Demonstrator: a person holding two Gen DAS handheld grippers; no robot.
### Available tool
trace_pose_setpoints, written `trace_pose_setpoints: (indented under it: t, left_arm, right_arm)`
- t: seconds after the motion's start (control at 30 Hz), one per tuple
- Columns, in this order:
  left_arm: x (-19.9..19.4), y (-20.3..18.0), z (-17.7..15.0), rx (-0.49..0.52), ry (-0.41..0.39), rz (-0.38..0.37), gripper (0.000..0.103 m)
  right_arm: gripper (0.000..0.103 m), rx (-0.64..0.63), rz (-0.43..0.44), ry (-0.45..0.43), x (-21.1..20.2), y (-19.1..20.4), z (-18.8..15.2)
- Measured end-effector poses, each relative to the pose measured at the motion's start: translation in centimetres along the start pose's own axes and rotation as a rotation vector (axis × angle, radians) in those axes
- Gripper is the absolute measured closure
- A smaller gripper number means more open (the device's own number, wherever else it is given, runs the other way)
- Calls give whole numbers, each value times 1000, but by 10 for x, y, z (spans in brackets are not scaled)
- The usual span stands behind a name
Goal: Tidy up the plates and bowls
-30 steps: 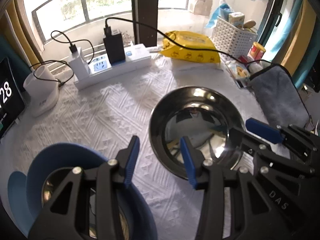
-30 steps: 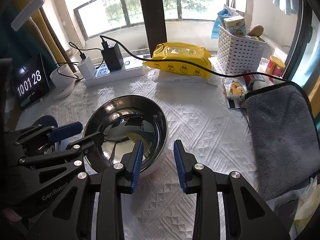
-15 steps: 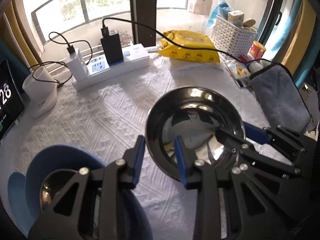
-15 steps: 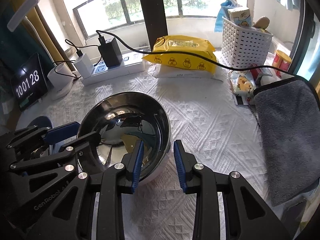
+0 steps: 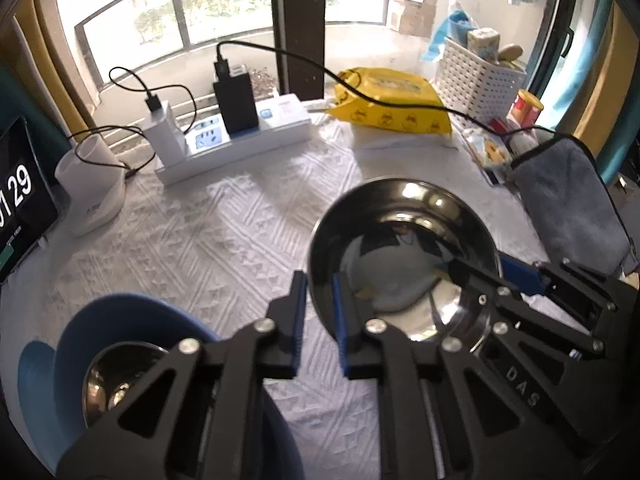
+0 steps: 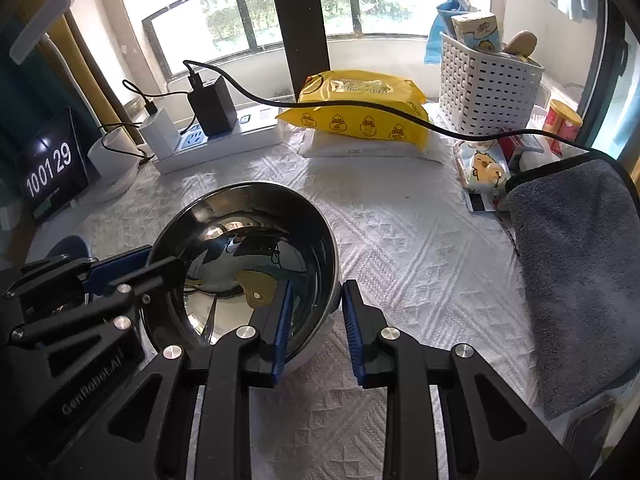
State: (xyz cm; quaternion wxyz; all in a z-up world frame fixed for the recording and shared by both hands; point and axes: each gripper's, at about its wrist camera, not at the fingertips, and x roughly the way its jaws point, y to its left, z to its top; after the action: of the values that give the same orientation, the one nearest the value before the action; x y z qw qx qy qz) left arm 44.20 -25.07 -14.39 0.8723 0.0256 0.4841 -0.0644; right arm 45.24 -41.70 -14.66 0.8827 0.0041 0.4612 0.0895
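The left claw has just been closing and now pinches the near-left rim of the steel bowl, one blue pad outside the wall and one inside, jaws drawn narrow. The right claw has also just been closing, and straddles the bowl's rim on the opposite side: its left pad lies inside the bowl against the wall, while its right pad stands just outside with a sliver of white cloth showing between pad and wall, so I cannot tell that it bites yet.

The step in hand looks like a two-sided pickup of this bowl, with the grip being set before any lift. The next move likely calls for the right claw to finish clamping, then for both to rise together and level, since a polished rim could slip from thin pads if one side leads.

The steel bowl sits upright on the white textured cloth of the desk, in the middle and near the claws. To its near left, in the left wrist view, a blue bowl already holds a smaller steel dish; that seems the probable stacking place. A grey towel lies to the right, well apart, and a power strip lies at the far left edge.
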Motion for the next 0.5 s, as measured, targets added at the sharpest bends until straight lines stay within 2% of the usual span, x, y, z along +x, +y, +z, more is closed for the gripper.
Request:
trace_pose_setpoints:
  t: [0.17,0.5]
  left_arm:
    - [-3,-2,1,13,-8,-4,92]
    - [-15,-3,1,18,-28,-12,93]
  right_arm:
    - [84,10,-12,-4,-2,-4,-1]
    - [85,2,-29,-14,-11,-3,1]
